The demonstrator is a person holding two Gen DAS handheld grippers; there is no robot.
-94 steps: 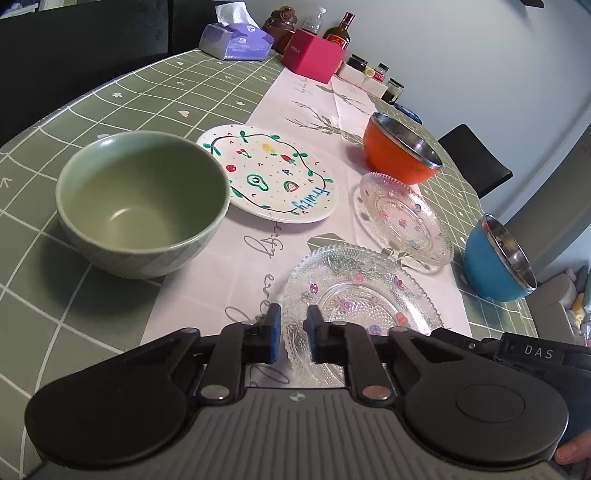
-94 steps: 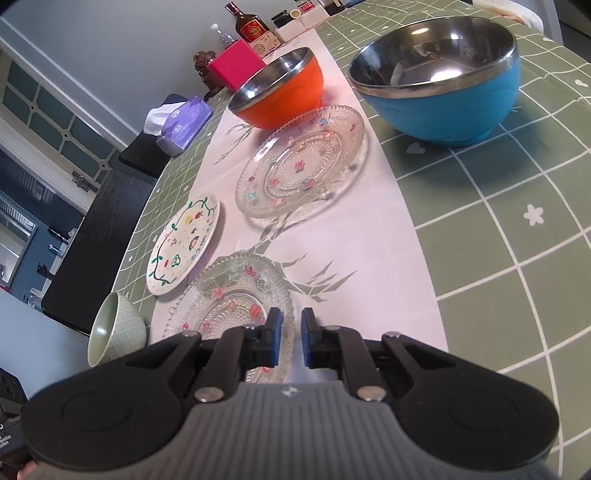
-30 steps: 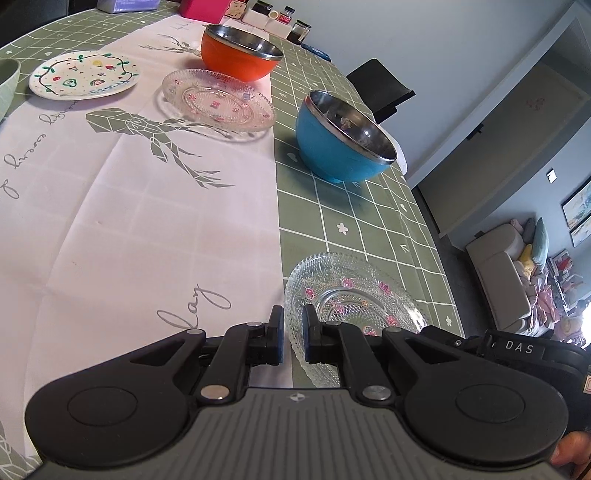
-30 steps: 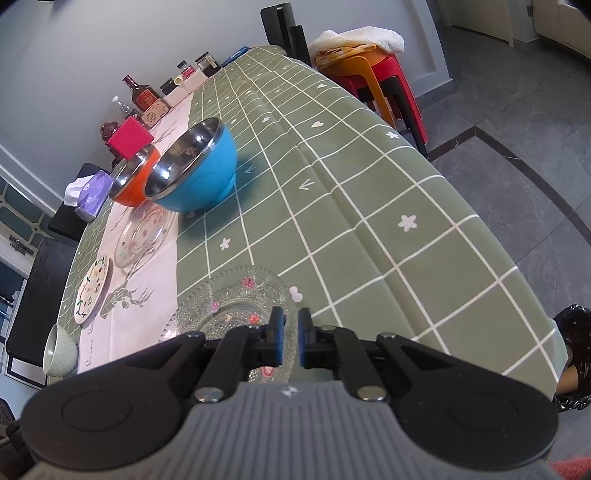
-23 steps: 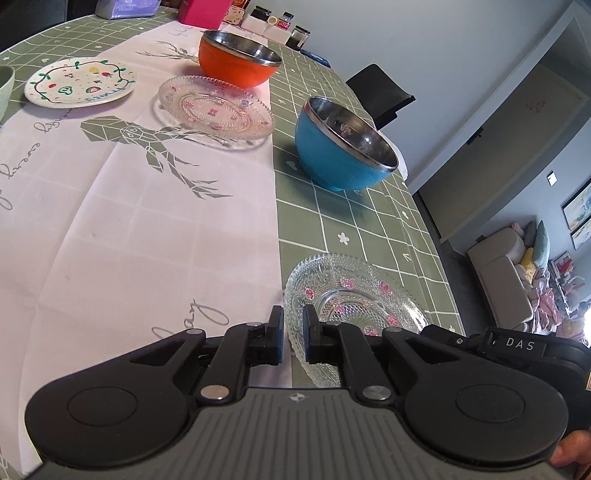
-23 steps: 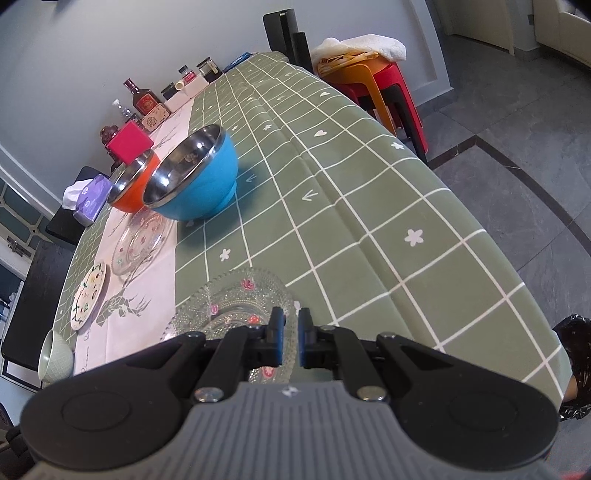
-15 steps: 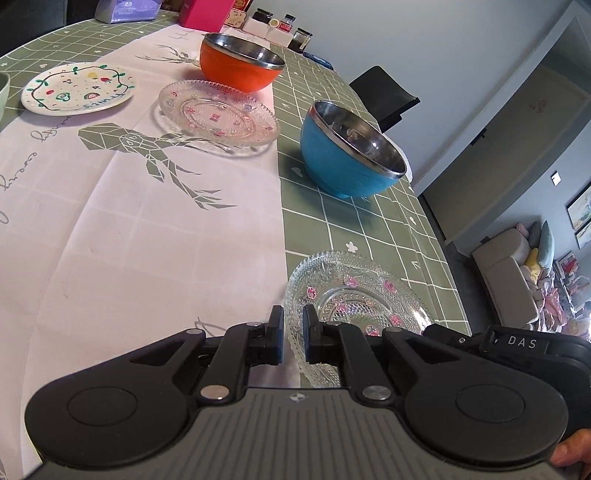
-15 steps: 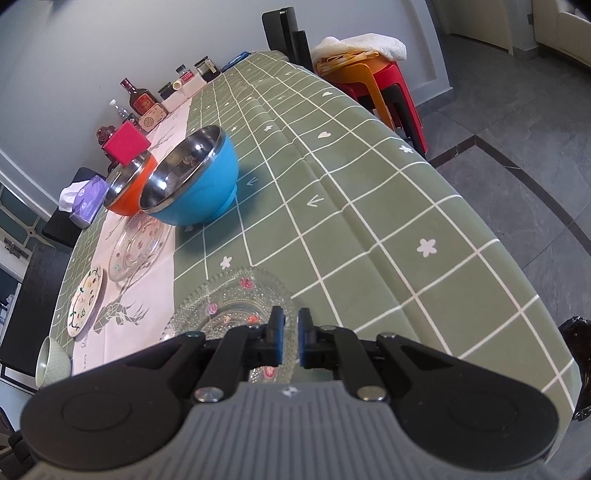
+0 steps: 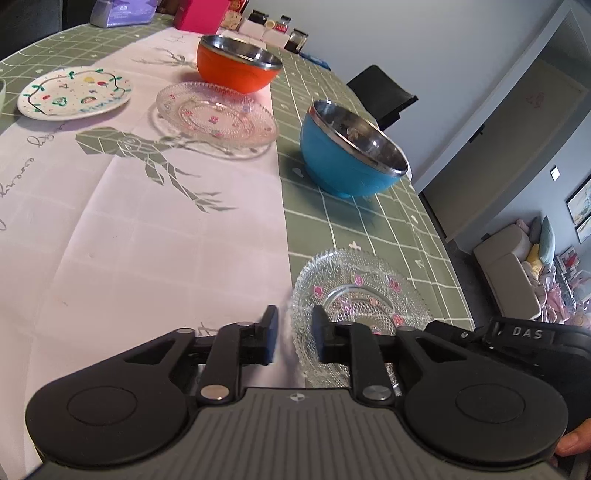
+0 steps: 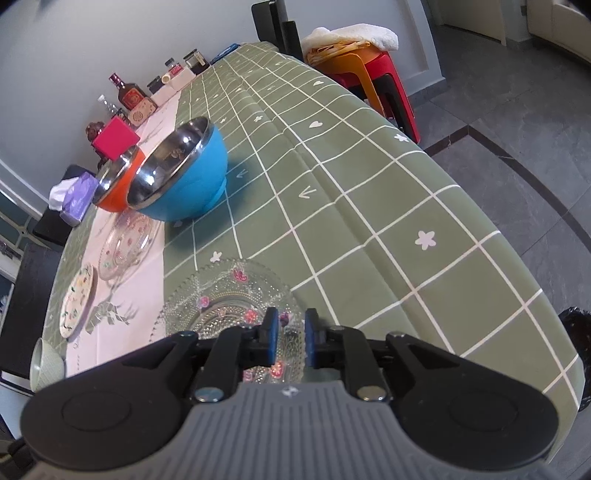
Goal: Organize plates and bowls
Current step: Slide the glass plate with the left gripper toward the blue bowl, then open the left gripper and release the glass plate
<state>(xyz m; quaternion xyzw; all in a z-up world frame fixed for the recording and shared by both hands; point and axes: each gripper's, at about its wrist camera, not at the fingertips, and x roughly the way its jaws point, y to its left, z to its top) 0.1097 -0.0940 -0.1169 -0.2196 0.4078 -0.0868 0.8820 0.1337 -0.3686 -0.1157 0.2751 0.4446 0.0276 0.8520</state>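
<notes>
Releasing near glass plate (image 9: 360, 295) onto green counter (image 10: 369, 206), blue bowl (image 9: 351, 155) at 12 o'clock. My left gripper (image 9: 294, 334) and right gripper (image 10: 287, 338) have just been opening; plate rim between fingers, unclamped, grasping nothing.

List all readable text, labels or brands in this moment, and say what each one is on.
"DAS": white letters on the black device at the right edge of the left wrist view.
Blue lettering on the painted plate: too blurred to read.
Grey script on the white table runner: cut off, unreadable.
Labels on the liquor bottle and jars: too small to read.
</notes>
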